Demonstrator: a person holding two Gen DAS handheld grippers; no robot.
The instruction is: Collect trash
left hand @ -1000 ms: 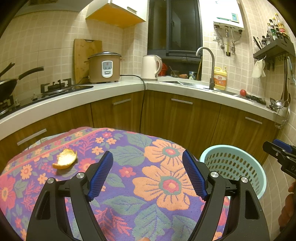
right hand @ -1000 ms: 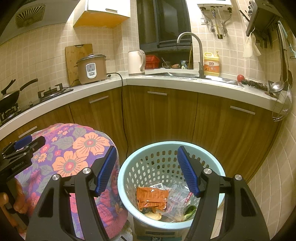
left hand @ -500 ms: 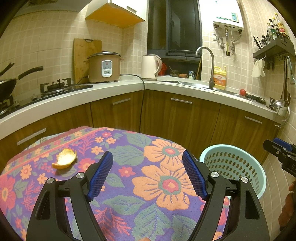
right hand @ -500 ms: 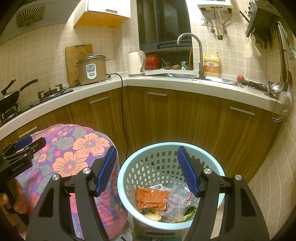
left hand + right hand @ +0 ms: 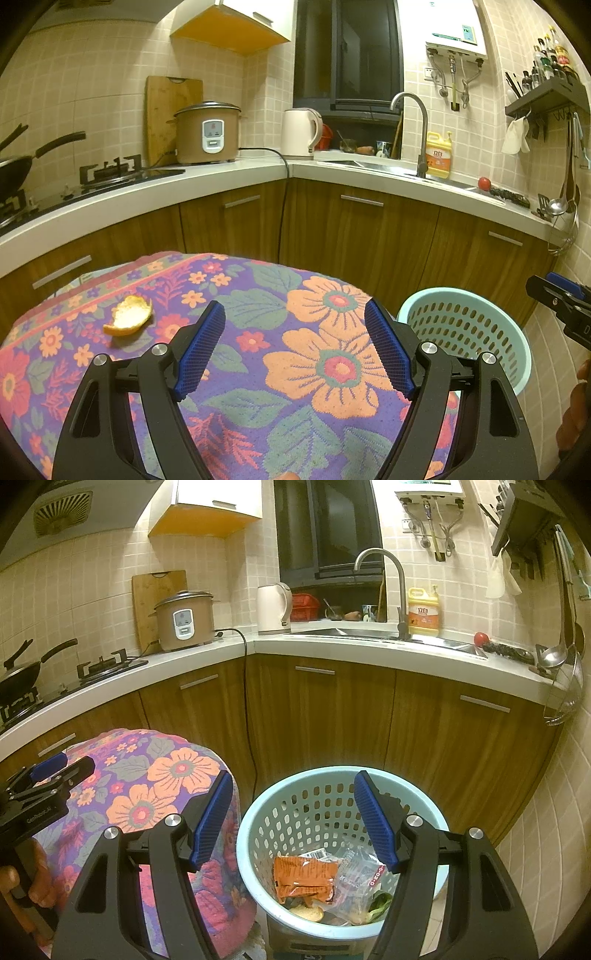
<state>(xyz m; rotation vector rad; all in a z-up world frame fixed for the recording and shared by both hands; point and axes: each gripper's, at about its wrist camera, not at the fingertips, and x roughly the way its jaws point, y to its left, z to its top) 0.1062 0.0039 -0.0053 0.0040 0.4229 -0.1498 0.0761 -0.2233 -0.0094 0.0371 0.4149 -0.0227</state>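
So, two grippers up, nothing grabbed. Left gripper (image 5: pixel 294 345) hovering over the floral tablecloth (image 5: pixel 317 369), jaws spread wide with only cloth between the blue pads (image 5: pixel 201 345). Orange peel (image 5: pixel 129 316) lying on the cloth off to the left of that gripper, curled, pale side up, apart from the near finger and not touched by anything. Looks like the only loose scrap on the worktop (image 5: pixel 236 280) in this view.

Right gripper (image 5: pixel 291 818) parked above the light blue basket (image 5: pixel 258 834), jaws spread too, nothing pinched. Basket sitting on the floor just beside the covered worktop, right at the cloth's hanging edge. Inside: an orange snack wrapper (image 5: pixel 304 880), a clear plastic bag with red print (image 5: pixel 356 875), some green leaf bits (image 5: pixel 380 902) and a pale chunk at the bottom (image 5: pixel 306 912), can't tell what exactly.

From the right wrist view, left gripper visible at the left edge with fingers wrapped round the handle (image 5: pixel 35 886). From the left wrist view, tip of the right gripper poking in at the far right, beyond the basket rim.

Background stuff: rice cooker (image 5: pixel 207 133), white kettle (image 5: pixel 301 133), faucet (image 5: pixel 415 125), yellow detergent bottle (image 5: pixel 439 154), wok (image 5: pixel 16 168) on the stove, a tomato (image 5: pixel 484 182) on the counter.
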